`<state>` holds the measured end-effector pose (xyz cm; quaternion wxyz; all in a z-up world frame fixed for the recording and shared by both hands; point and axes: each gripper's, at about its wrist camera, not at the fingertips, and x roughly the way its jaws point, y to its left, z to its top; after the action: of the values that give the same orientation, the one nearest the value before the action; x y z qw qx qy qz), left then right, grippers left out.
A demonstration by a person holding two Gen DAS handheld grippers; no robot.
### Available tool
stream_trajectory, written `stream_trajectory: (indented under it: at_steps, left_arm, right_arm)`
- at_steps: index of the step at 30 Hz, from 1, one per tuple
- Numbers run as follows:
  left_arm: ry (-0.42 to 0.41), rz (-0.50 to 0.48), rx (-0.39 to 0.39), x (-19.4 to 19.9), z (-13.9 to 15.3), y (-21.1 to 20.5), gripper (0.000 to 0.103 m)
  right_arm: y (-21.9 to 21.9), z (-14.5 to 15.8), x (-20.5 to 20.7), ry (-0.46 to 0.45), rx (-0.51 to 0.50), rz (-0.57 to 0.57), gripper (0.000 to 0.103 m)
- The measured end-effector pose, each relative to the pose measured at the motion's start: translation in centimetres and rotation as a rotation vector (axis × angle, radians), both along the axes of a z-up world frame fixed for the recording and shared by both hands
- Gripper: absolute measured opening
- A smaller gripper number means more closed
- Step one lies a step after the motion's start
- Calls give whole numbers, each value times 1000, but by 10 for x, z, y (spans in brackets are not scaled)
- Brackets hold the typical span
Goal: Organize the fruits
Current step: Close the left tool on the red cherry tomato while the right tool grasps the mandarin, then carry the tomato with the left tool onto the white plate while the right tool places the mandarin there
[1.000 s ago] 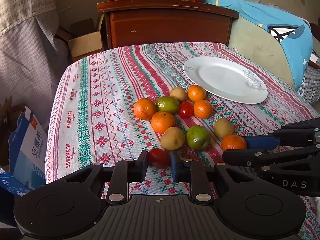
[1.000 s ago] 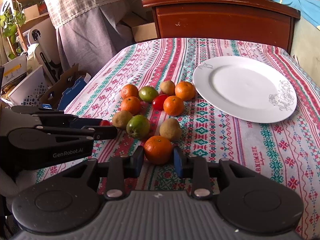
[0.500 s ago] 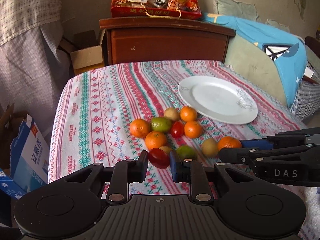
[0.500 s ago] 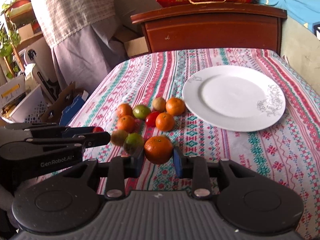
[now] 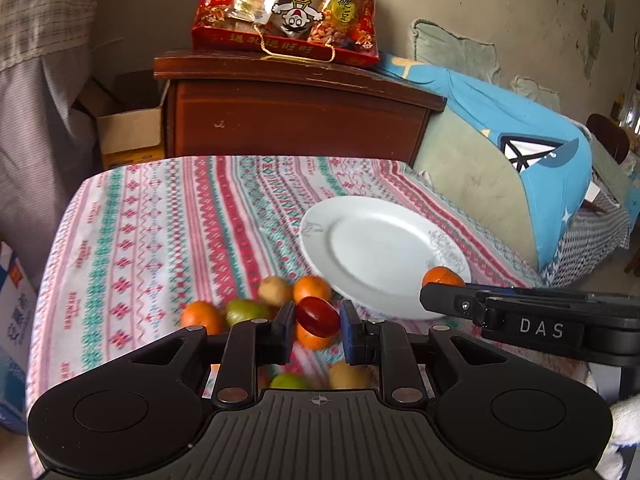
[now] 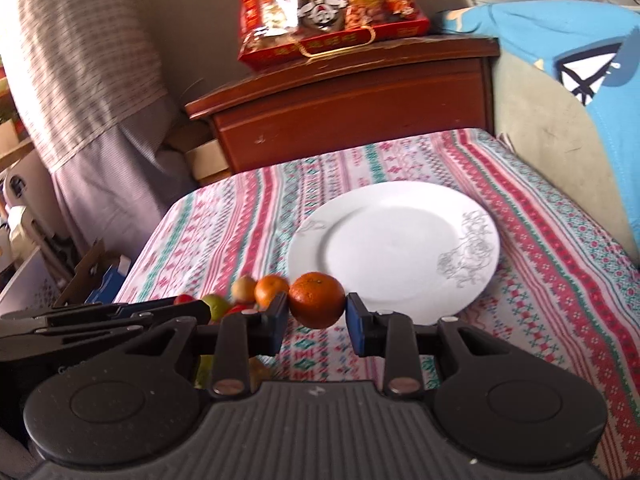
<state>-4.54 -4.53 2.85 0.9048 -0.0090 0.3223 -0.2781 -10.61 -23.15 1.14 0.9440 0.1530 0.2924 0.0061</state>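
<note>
Left gripper [image 5: 317, 326] is clamping a tomato [image 5: 318, 316], right gripper [image 6: 316, 317] is gripping an orange [image 6: 317, 299], the far plate [image 6: 400, 248] is sitting empty, roughly nine blurry fruits waiting.

The tablecloth [image 5: 160, 240] was striped in red, teal and white folk motifs. The plate [image 6: 400, 240] was white with a grey line drawing. The tomato [image 5: 318, 317] was deep red, the orange [image 6: 317, 300] bright orange. The cabinet [image 5: 296, 120] was reddish brown, the snack bag [image 5: 288, 4] red and gold.

Soft daylight, motion blur, fisheye-bent edges.
</note>
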Motion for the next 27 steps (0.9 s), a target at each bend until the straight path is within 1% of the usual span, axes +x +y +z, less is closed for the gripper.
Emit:
stream_trajectory:
  at_steps: [4,8,19,21,22,24,26,27]
  left_arm:
    - [-5,-29,1,13,-3,-18,21]
    - [22,-44,-12,27,-10,-31,21]
    - [50,-70,-14,51,-25,-57,21]
    - [58,-72,-13,54,-27,-60,21]
    - [57,-70,-11,56,-28,-62,21]
    - [48,-66,6,56,-28,-66,25]
    - [41,-63,17,56,-26,-68,38]
    - [33,-54,16,55,-24,-67,40]
  right_arm:
    - [-12,-3,4,13,9,-52,30]
    - [-21,-8,9,27,31,-89,30]
    - [-34,-24,22,70,64,-155,31]
    - [-35,-26,23,76,73,-164,32]
    - [-35,-26,23,77,75,-169,35]
    - [-36,-26,23,72,75,-182,35]
    - [-38,-25,23,70,81,-192,36]
    - [-39,-25,23,70,82,-196,36]
